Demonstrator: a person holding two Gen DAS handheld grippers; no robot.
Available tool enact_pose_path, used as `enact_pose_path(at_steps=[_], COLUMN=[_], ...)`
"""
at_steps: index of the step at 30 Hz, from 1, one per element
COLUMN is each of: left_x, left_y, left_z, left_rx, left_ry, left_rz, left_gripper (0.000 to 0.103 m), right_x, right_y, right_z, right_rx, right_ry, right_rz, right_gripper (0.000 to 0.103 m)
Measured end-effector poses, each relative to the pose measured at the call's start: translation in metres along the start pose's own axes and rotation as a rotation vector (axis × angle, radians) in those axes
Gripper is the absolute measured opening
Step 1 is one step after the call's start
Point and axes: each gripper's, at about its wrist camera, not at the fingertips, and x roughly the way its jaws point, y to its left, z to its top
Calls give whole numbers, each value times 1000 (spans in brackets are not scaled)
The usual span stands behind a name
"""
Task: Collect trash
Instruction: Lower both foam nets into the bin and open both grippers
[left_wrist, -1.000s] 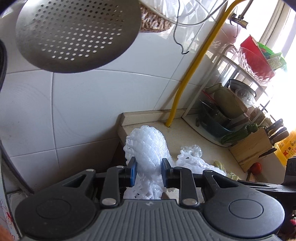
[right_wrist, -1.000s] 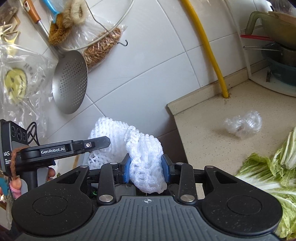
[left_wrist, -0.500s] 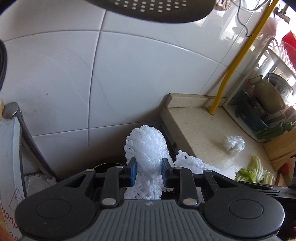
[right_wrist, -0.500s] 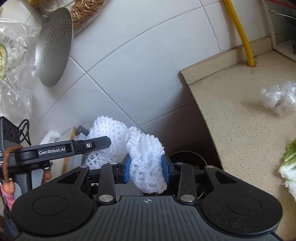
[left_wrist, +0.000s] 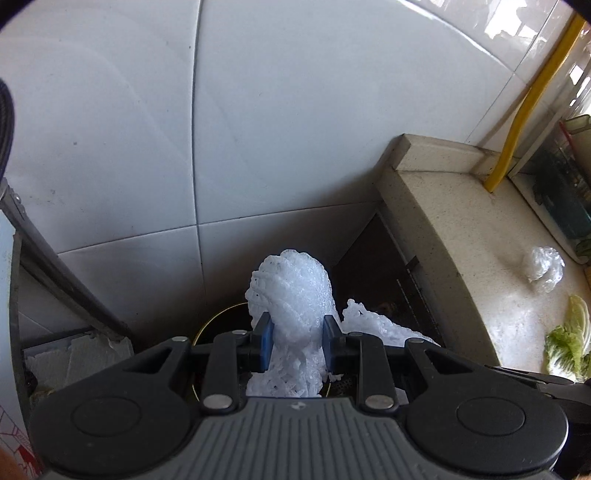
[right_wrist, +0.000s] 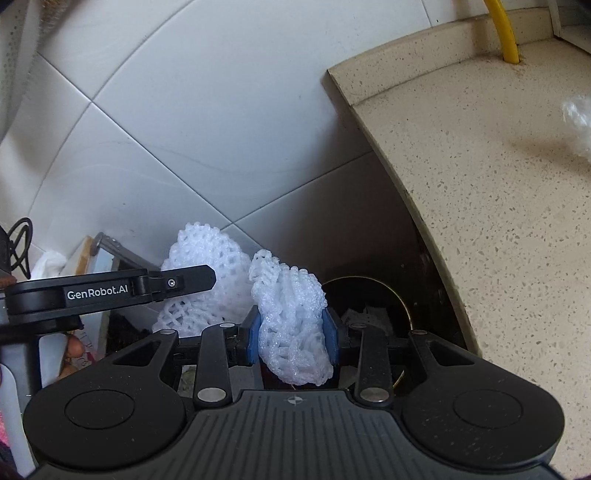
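Note:
My left gripper is shut on a white foam fruit net, its blue pads pressing both sides. My right gripper is shut on a second white foam net. In the right wrist view the left gripper and its net show just to the left of mine. Both nets hang over a dark round bin with a gold rim, down in the gap beside the counter. The same gold rim peeks out below the left gripper. A crumpled clear plastic wrap lies on the counter.
White wall tiles stand straight ahead. The speckled stone counter runs along the right, its edge close to the bin. A yellow pipe rises from the counter's back. Cabbage leaves lie on the counter. A grey metal bar slants at the left.
Both grippers have come down with their nets from the level of the hanging skimmer to just above the bin beside the counter. The skimmer has left both views. The grips are unchanged.

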Motion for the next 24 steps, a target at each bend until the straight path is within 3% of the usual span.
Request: enact_pose_path(at_steps=[12, 20, 24], left_x=[48, 83, 96], left_y=[11, 30, 24], left_z=[5, 3, 1], left_rx=[-8, -75, -40], left_ry=[87, 188, 211], left_rz=[82, 145, 190], left_gripper=[25, 25, 29], right_x=[59, 93, 109], right_y=[0, -9, -12], right_z=[-2, -10, -15], right_rx=[4, 8, 12], right_ry=[62, 122, 152], right_rz=[-73, -118, -129], right_gripper=[43, 45, 47])
